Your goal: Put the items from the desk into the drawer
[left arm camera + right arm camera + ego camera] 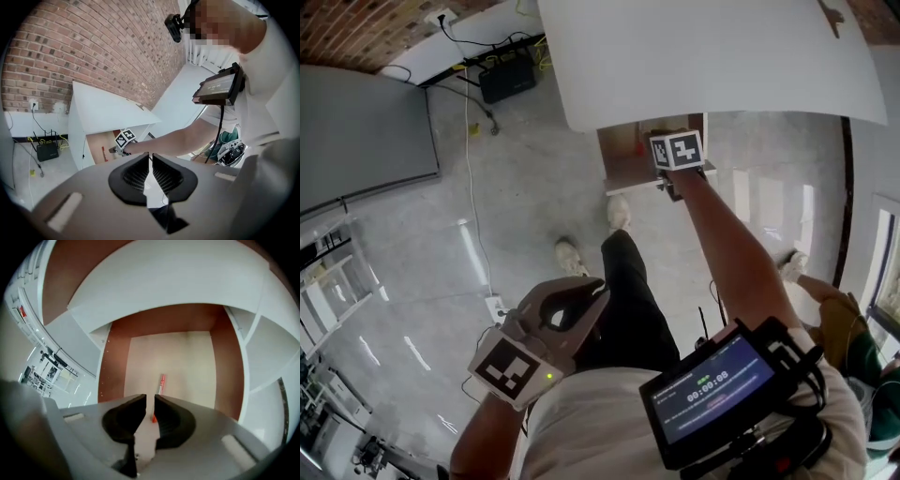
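Note:
A red pen [159, 389] lies lengthwise on the pale bottom of the open drawer [140, 348]; its near end is hidden behind my right gripper's jaws. My right gripper [150, 405] hovers over the drawer's front part, jaws nearly together with nothing between them. From the head view, the right gripper [673, 176] reaches into the drawer [623, 173] under the white desk top [703, 56]. My left gripper [570, 305] is held back close to the body, shut and empty. In the left gripper view, that gripper [151, 164] faces the desk [108, 110] and the pen [103, 153].
No items show on the part of the desk top that is in view. A black box with cables [506, 80] sits on the floor by the brick wall [93, 47]. A grey panel [361, 141] stands to the left. The person's legs and shoes [572, 258] are before the drawer.

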A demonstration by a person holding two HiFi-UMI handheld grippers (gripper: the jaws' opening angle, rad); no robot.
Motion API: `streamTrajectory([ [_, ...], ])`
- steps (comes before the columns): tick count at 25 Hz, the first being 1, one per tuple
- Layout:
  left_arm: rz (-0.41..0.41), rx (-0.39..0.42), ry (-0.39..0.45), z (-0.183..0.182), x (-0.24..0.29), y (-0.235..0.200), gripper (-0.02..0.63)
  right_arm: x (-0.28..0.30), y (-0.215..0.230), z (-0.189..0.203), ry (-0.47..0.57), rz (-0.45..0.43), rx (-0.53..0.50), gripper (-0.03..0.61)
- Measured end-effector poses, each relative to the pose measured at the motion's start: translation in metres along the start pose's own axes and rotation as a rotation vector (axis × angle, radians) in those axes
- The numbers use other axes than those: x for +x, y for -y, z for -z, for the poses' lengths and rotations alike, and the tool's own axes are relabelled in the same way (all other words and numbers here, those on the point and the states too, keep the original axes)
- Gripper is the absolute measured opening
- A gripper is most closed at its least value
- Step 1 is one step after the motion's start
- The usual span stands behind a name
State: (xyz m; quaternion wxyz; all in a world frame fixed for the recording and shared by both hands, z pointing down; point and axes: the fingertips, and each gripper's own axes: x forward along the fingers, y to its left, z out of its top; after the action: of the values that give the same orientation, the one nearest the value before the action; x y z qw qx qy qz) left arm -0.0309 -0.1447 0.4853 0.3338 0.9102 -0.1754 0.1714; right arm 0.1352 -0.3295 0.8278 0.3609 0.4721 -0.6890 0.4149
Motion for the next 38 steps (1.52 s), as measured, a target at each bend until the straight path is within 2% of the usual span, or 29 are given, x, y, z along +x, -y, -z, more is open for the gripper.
streamTrajectory([
  [4,0.023,0.044,0.017,-0.008,-0.011,0.015,0.031,-0.040,-0.011,0.000,0.043,0.005,0.017,0.044],
  [8,0.037,0.088,0.025,-0.019,-0.024,0.028,0.026,-0.091,-0.032,0.004,0.092,0.013,-0.027,0.003],
  [16,0.051,0.134,0.048,-0.029,-0.059,0.053,0.008,-0.189,-0.088,0.029,0.176,-0.026,-0.007,0.003],
  [25,0.074,0.172,0.066,-0.031,-0.087,0.071,0.008,-0.279,-0.130,0.019,0.300,-0.018,-0.031,0.003],
  [30,0.076,0.195,0.067,-0.029,-0.102,0.080,0.008,-0.318,-0.163,0.027,0.319,-0.024,-0.082,0.002],
  [38,0.074,0.179,0.106,-0.034,-0.147,0.086,0.008,-0.372,-0.236,0.037,0.360,-0.049,-0.186,0.002],
])
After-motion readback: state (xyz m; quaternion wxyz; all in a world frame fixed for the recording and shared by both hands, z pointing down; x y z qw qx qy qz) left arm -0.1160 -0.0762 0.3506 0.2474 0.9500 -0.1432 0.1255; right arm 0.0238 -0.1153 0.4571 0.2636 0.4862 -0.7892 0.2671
